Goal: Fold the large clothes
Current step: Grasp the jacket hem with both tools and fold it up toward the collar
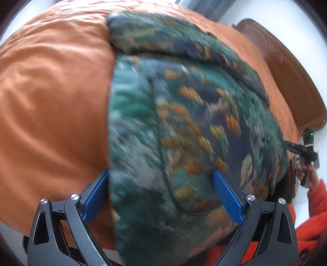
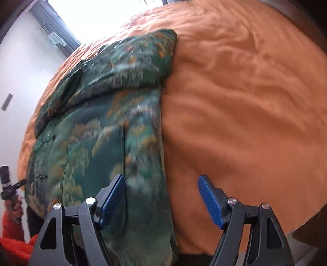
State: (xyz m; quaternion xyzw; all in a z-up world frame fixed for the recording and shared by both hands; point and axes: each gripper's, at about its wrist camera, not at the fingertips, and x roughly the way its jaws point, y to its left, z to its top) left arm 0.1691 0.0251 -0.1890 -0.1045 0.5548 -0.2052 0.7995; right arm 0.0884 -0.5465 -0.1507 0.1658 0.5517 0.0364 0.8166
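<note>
My left hand-held gripper stands wide, its blue pads apart with nothing pressed between them. Beneath it lies the garment, a large green piece patterned with orange and grey, spread on the bed under an orange cover. The garment's straight left edge runs just inside my left pad, while the right pad hangs over the printed cloth. I cannot tell whether either pad touches the fabric. At the far end, part of the garment is folded back across its width, making a thick band over the rest.

My right hand-held gripper is wide too, and its jaws are opening; the garment's right edge lies below the gap, not pinched. From this side the garment fills the left half of the view and bare orange cover the right. The folded band sits at the far end, toward the bright window.

In the left wrist view, my right hand shows at the far right edge, in a red sleeve, beside a brown headboard. In the right wrist view, my left hand shows at the left edge, near the garment's left side. Both views are blurred over the near cloth.
</note>
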